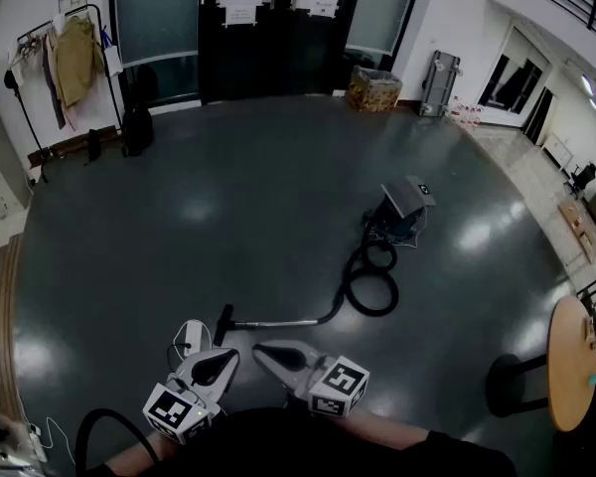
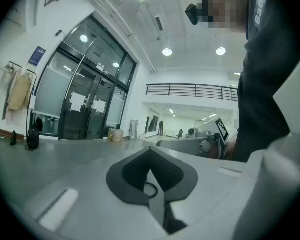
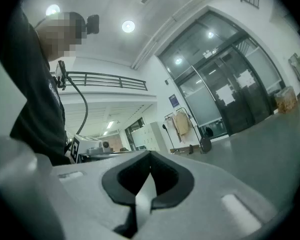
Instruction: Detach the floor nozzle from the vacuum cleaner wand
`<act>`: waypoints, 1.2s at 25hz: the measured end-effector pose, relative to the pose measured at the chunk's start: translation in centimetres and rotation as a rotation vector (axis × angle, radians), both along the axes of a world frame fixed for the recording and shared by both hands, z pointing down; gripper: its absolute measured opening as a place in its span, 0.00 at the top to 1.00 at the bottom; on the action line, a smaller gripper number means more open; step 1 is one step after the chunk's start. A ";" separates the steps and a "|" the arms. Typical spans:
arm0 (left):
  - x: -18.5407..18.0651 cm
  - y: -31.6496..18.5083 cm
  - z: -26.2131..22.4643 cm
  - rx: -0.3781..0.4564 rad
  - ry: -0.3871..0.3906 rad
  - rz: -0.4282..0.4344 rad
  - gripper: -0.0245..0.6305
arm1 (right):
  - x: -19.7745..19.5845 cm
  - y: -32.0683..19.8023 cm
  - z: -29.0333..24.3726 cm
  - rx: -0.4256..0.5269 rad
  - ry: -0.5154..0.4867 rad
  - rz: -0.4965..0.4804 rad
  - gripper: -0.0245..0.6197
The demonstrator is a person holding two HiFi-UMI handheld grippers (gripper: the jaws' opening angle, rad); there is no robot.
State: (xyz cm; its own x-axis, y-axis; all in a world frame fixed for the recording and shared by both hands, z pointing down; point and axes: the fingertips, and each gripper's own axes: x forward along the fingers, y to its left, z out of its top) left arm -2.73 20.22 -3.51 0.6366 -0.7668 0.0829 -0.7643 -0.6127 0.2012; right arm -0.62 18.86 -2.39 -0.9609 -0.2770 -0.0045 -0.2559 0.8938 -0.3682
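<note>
Holding both tools level over a dark, glossy floor (image 1: 179,227), I have the left gripper (image 1: 228,356) and the right gripper (image 1: 263,350) side by side at 6 o'clock in the head view. Each gripper view shows its jaws pressed fully together with nothing between them.

The floor nozzle (image 1: 223,324) lies just beyond the left gripper's tip, not touching it, with a small white object (image 1: 191,337) just beside it at 9 o'clock. It is still joined to the wand (image 1: 283,322), which runs flat toward 3 o'clock into the coiled hose (image 1: 372,288). The hose leads up to the vacuum canister (image 1: 404,210) at 1 o'clock.

Open floor spreads wide from 10 to 12 o'clock, up to the glass doors (image 1: 268,28). A coat rack (image 1: 68,63) stands at the far 10 o'clock edge and a basket (image 1: 373,89) by the doors at 1 o'clock. A round wooden table (image 1: 568,366) crowds the 3 o'clock side, well apart from the wand.
</note>
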 end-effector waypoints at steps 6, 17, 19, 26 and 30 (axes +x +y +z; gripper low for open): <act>-0.1 -0.3 0.7 -0.003 -0.024 -0.014 0.96 | 0.6 -0.4 -0.3 0.008 -0.013 0.015 0.96; 1.4 -1.4 1.7 -0.039 -0.027 -0.056 0.96 | 3.0 -1.5 0.3 0.015 -0.034 0.043 0.96; 1.8 -1.6 1.8 -0.047 -0.045 -0.078 0.96 | 3.8 -1.6 0.6 0.008 -0.039 0.038 0.96; 4.7 -2.1 2.7 -0.039 -0.095 -0.100 0.96 | 6.9 -3.0 2.3 -0.024 -0.045 0.006 0.96; 5.2 -2.1 3.1 -0.048 -0.116 -0.100 0.96 | 7.2 -3.6 3.6 -0.061 -0.032 -0.003 0.96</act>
State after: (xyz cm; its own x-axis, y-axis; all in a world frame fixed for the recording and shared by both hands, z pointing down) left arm 2.44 18.17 -0.45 0.5412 -0.8192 0.1895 -0.8408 -0.5242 0.1352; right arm 6.62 15.27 1.25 -0.9613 -0.2749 -0.0180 -0.2407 0.8701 -0.4301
